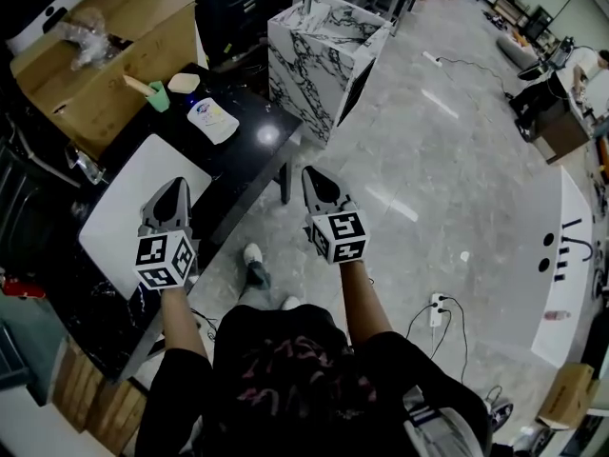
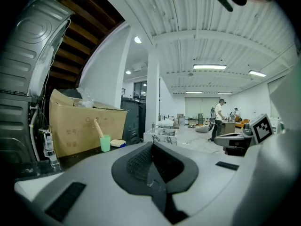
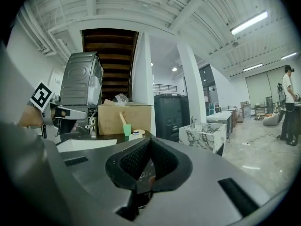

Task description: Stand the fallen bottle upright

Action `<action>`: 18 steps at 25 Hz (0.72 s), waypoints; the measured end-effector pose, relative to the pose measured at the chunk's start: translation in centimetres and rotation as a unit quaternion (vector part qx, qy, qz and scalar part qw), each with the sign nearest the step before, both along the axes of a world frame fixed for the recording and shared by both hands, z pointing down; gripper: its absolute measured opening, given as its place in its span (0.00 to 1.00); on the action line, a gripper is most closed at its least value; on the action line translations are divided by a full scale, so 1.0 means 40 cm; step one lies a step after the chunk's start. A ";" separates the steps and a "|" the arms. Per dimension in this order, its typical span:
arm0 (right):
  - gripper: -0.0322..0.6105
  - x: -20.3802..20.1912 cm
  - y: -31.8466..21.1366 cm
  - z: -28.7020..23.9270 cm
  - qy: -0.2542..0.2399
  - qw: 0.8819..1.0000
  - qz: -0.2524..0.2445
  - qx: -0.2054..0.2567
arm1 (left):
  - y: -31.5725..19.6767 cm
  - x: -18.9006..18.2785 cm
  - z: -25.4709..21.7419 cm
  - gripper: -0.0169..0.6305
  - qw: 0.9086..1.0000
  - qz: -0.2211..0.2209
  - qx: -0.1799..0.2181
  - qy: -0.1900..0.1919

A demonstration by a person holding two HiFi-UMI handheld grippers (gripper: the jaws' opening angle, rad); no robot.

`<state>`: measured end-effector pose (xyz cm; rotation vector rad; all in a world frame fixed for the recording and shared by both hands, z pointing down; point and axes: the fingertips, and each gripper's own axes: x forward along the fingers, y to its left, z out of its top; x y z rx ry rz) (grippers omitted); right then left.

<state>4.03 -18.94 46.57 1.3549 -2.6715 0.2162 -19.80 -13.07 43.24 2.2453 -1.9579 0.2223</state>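
Note:
A clear bottle [image 1: 84, 165] rests at the left edge of the black table [image 1: 249, 155]; in the left gripper view the bottle [image 2: 48, 147] shows beside a grey machine, and I cannot tell if it lies or stands. My left gripper [image 1: 176, 184] hovers over a white board [image 1: 124, 203] on the table, jaws shut and empty, well right of the bottle. My right gripper [image 1: 312, 171] hangs over the floor off the table's right edge, jaws closed to a point with nothing in them. Both gripper views show the tips, left [image 2: 151, 144] and right [image 3: 149, 139], meeting.
On the far end of the table stand a cardboard box [image 1: 95, 55], a green cup [image 1: 158, 94] with a wooden stick, and a white flat item [image 1: 211, 119]. A marble block [image 1: 324, 55] stands beyond the table. A power strip [image 1: 438, 307] lies on the floor.

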 end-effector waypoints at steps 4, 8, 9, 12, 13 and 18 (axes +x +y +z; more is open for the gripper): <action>0.07 -0.034 -0.081 0.013 0.004 1.000 0.002 -0.009 | -0.082 -0.035 0.027 0.05 1.000 0.000 -0.008 0.003; 0.07 -0.081 -0.167 0.033 0.013 1.000 -0.002 -0.014 | -0.171 -0.082 0.049 0.05 1.000 -0.004 -0.016 0.006; 0.07 -0.093 -0.190 0.037 0.014 1.000 -0.002 -0.015 | -0.196 -0.094 0.054 0.05 1.000 -0.004 -0.017 0.007; 0.07 -0.130 -0.260 0.050 0.015 1.000 -0.003 -0.022 | -0.266 -0.129 0.066 0.05 1.000 -0.004 -0.022 0.008; 0.07 -0.142 -0.281 0.055 0.016 1.000 -0.003 -0.025 | -0.287 -0.141 0.071 0.05 1.000 -0.004 -0.025 0.009; 0.07 -0.199 -0.369 0.074 0.026 0.999 -0.005 -0.038 | -0.399 -0.204 0.094 0.05 0.999 -0.001 -0.038 0.009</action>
